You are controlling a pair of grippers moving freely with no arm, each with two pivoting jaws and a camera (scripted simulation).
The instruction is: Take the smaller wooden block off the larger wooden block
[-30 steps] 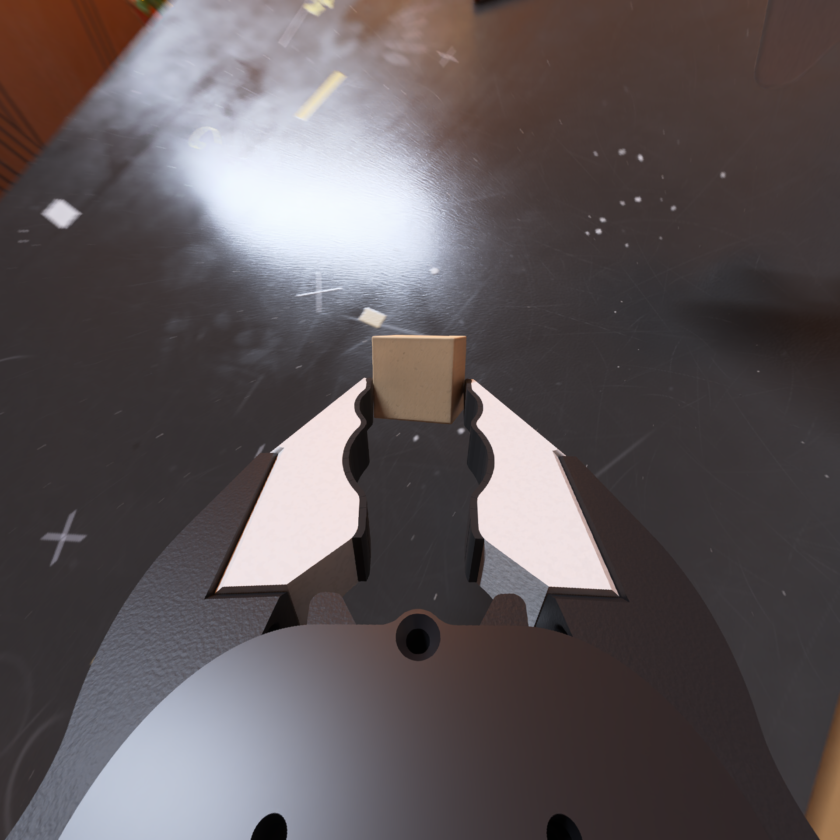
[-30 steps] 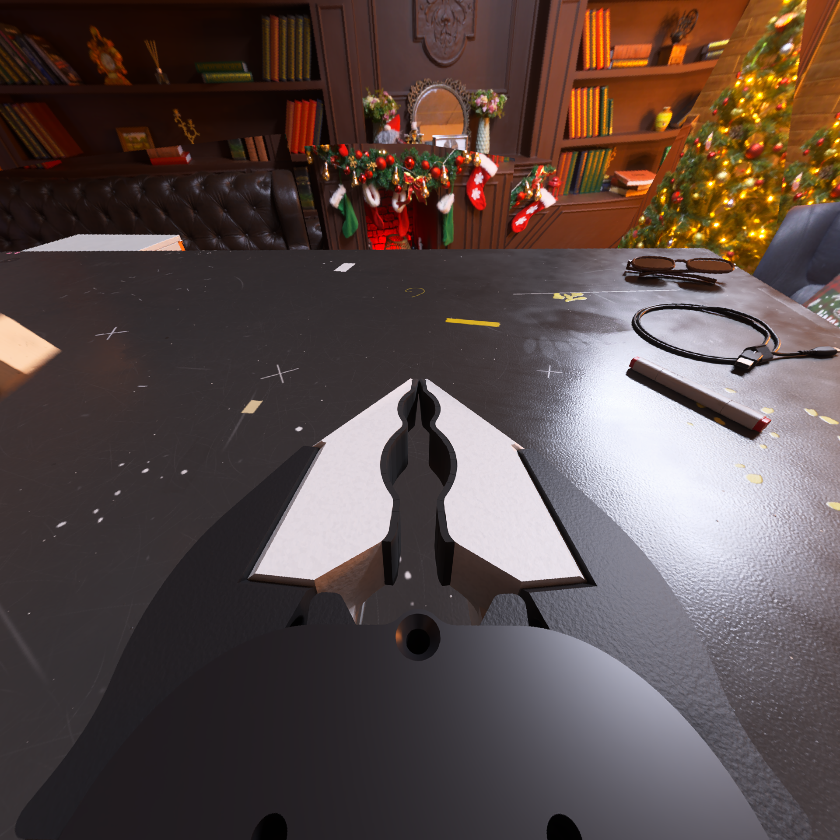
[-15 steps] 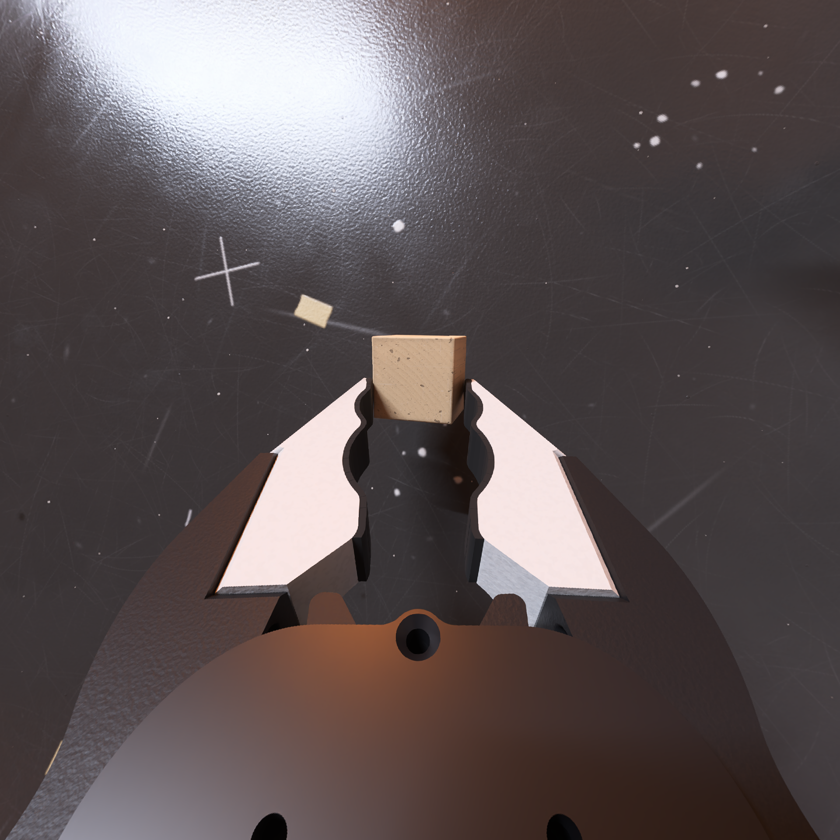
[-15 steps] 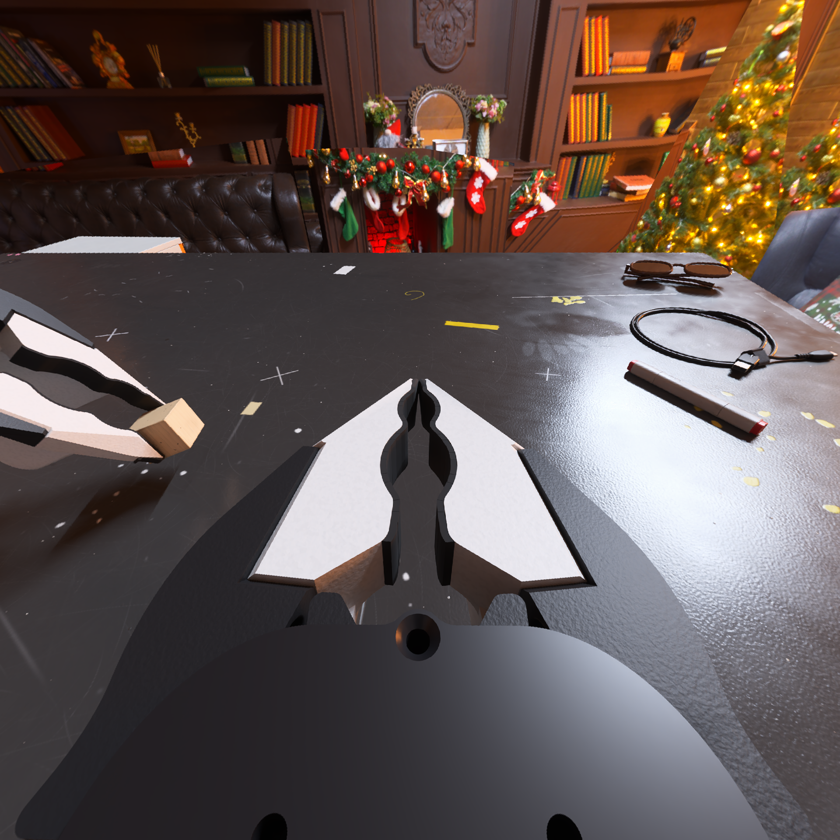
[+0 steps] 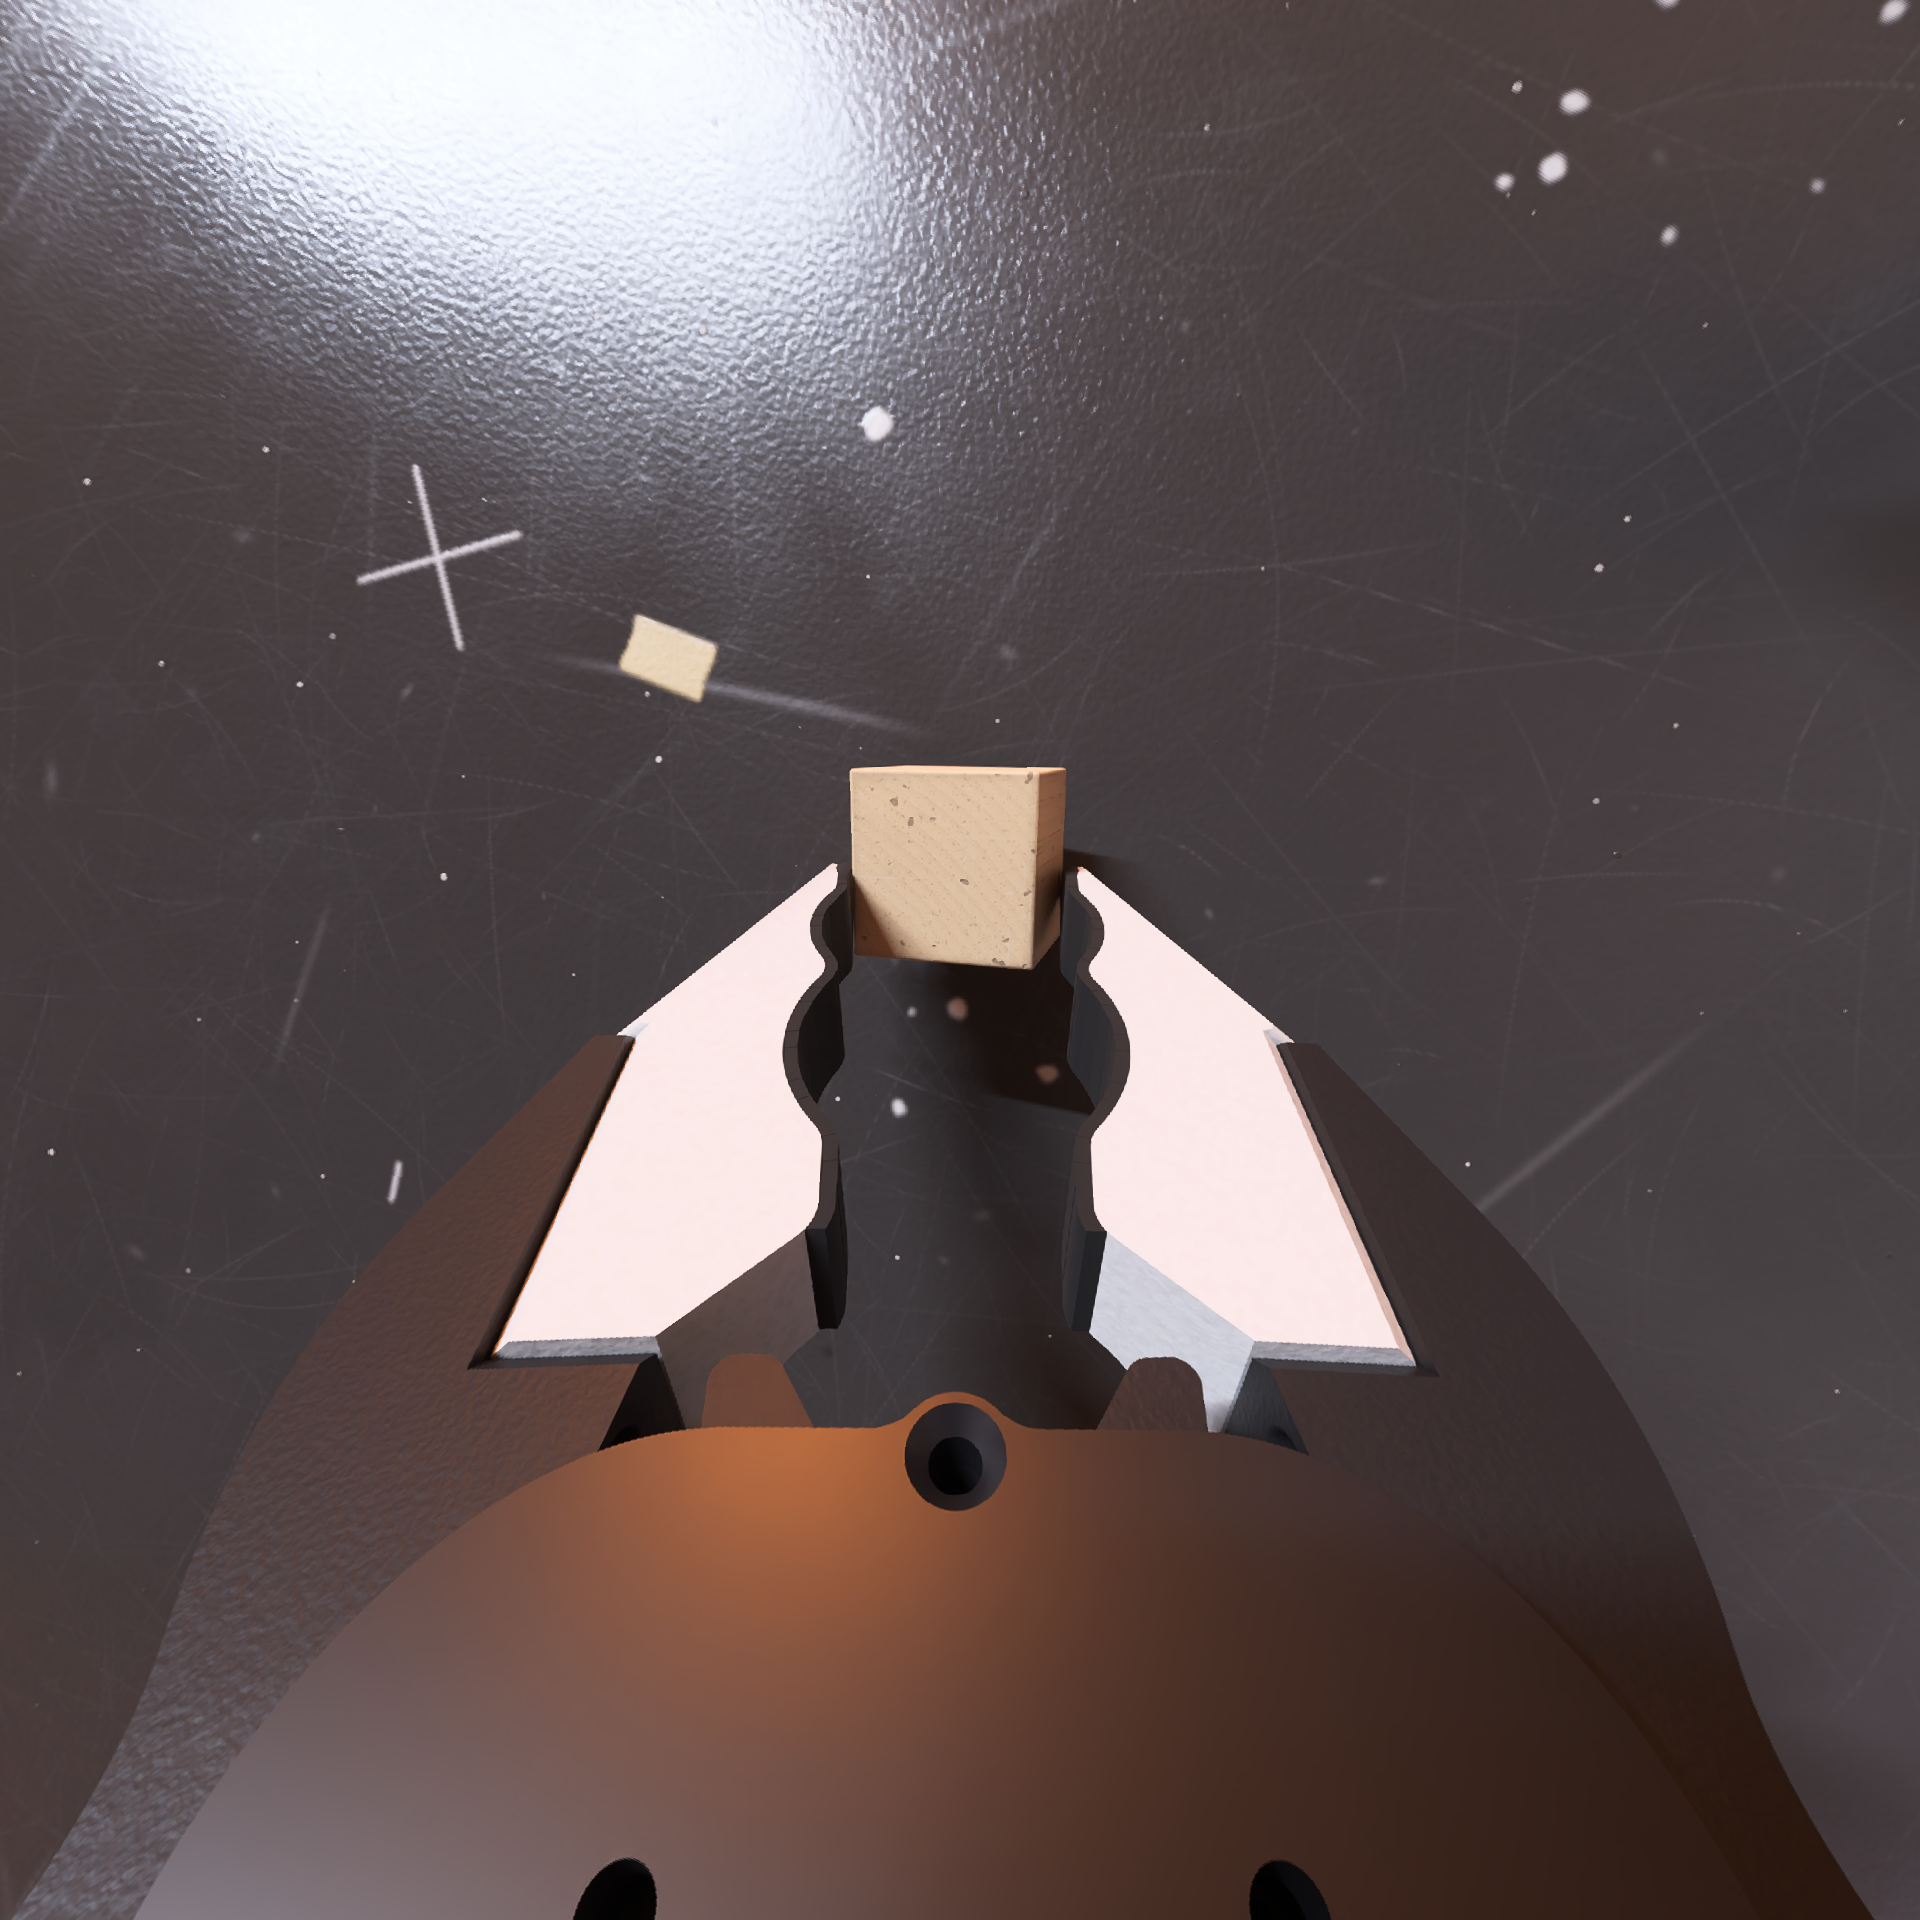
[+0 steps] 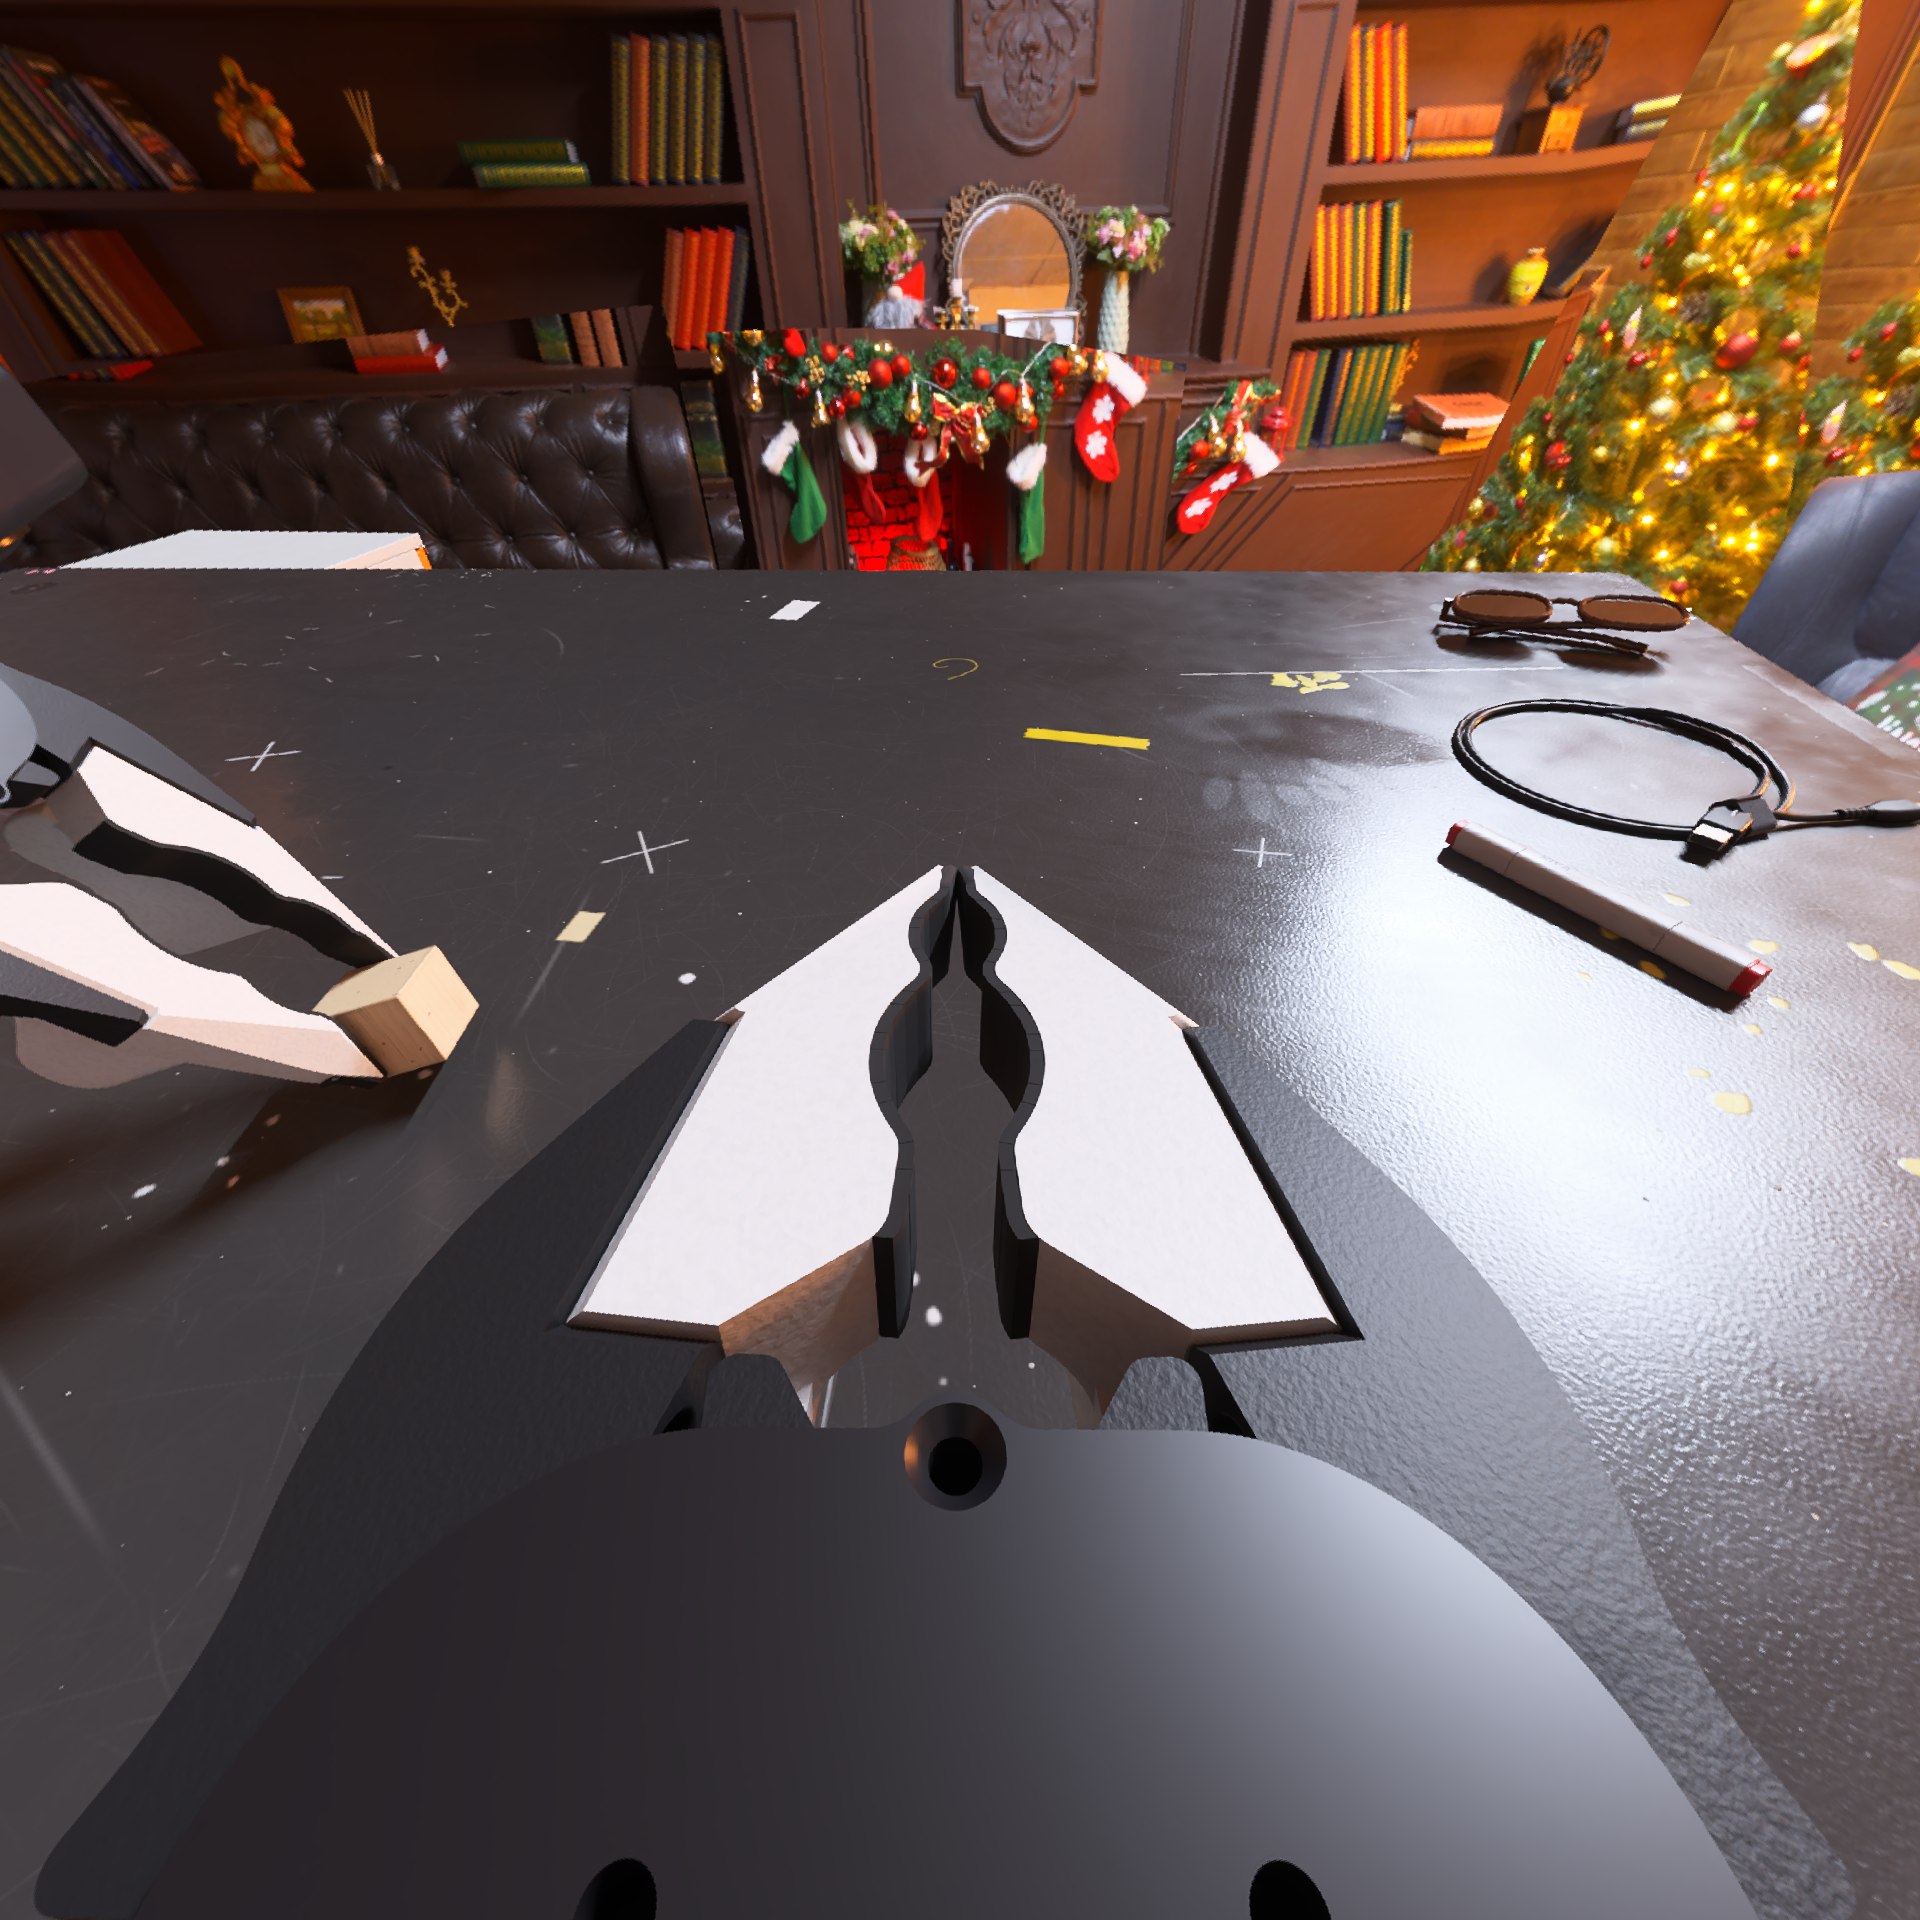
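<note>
Left wrist view: left hand-held gripper [image 5: 956,914] clamps the smaller wooden block [image 5: 943,868] low over the counter [image 5: 1455,623]; larger block unseen. Removal looks done; release remains. Right hand-held gripper [image 6: 958,878] closed, empty.

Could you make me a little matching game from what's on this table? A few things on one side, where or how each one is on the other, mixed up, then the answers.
Things:
1. wooden block
2. marker
3. sunglasses
4. right gripper

Place or state:
A. shut, holding nothing
B. at the far right corner of the table
C. clamped between the fingers of the left gripper
D. lying just in front of the coiled cable

Pairs: 1-C, 2-D, 3-B, 4-A
</note>
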